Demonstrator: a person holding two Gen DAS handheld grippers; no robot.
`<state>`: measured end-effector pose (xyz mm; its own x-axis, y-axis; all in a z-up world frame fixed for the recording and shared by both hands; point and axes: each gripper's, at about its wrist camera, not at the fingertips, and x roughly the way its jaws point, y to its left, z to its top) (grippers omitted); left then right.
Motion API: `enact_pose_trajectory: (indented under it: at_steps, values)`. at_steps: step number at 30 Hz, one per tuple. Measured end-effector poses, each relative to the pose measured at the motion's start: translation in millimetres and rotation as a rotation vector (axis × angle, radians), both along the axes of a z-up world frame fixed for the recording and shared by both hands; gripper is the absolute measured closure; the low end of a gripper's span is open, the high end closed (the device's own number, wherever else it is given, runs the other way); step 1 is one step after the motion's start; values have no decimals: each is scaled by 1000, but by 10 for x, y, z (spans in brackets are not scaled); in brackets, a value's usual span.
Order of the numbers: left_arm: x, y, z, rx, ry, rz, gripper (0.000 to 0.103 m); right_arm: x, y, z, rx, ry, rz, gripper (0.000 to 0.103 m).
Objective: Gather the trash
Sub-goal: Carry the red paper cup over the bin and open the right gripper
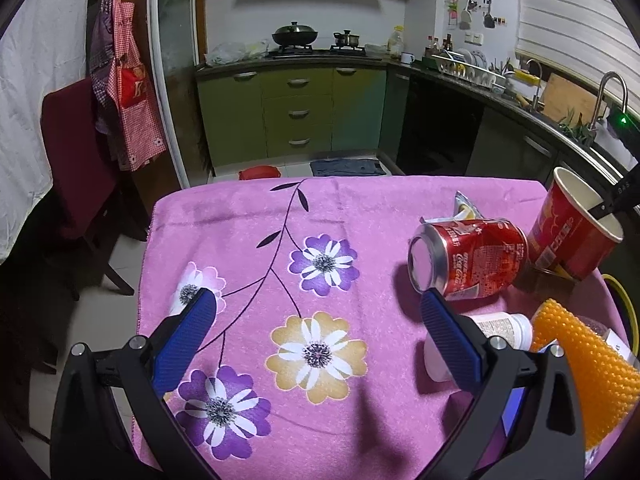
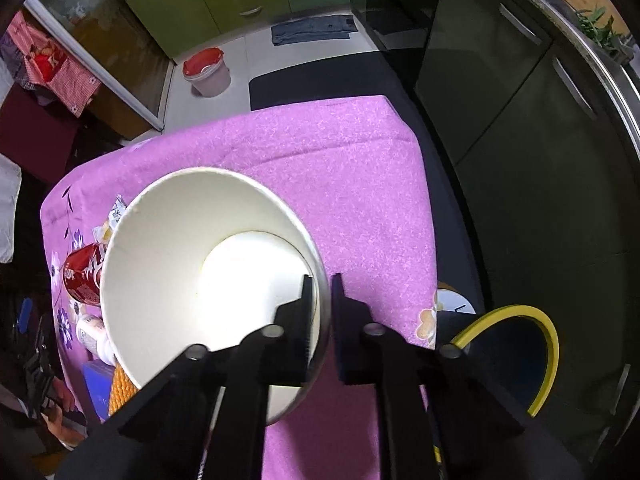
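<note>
Red paper cup [image 2: 192, 264] with a white inside is pinched at its rim by the right gripper [image 2: 322, 292], one finger inside the wall and one outside, jaws nearly together on it; from the left wrist view the cup [image 1: 568, 232] hangs tilted above the far right corner of the pink flowered cloth [image 1: 248, 240], with white characters on its red side too small to read. Left gripper [image 1: 316, 316] hovers low over the cloth with its blue pads [image 1: 188, 328] spread wide and nothing between them. A dented red can [image 1: 468, 256] lies on its side just beside the cup, silver base towards the camera, with Coca-Cola script on its label. Behind the can a crumpled silver wrapper [image 1: 464, 206] sticks up. Near the right finger lies a white bottle [image 1: 500, 326] on its side, its printed label not legible, touching an orange bumpy piece [image 1: 580, 364]. A bin with a yellow rim [image 2: 548, 344] sits beside the table's right edge. On the kitchen floor stands a tub with a red lid [image 2: 204, 68], and a red checked apron [image 1: 132, 88] hangs at left, bearing a large letter K
</note>
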<state>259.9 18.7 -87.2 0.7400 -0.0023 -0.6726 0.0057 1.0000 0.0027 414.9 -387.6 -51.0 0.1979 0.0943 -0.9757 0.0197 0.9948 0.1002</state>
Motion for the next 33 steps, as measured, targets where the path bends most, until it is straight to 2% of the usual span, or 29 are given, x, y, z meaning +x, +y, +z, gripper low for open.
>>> enact_pose_trajectory:
  at_steps: [5,8,12,16,20,24,28,33]
  values:
    - [-24,-24,1,-4,-4,-4,6,-61,-118,61,54,-19,-23,97]
    - [-30,-24,2,-11,-5,-5,6,-230,-349,306,81,-61,-48,97]
    - [-35,-44,9,-11,-4,-9,6,-593,-915,610,71,-108,-139,97]
    - [-56,-90,23,-4,-13,-19,6,-1088,-1693,604,61,-110,-282,97]
    - [-52,-116,15,-5,-11,-28,6,-1460,-2272,283,86,-91,-398,97]
    - [-58,-124,9,-9,-10,-33,6,-1586,-2667,-282,115,-40,-463,97]
    - [-85,-112,41,-19,-29,-33,6,-1564,-2775,-806,140,4,-479,97]
    - [-97,-109,50,-24,-38,-36,6,-1495,-2764,-1272,101,55,-470,97]
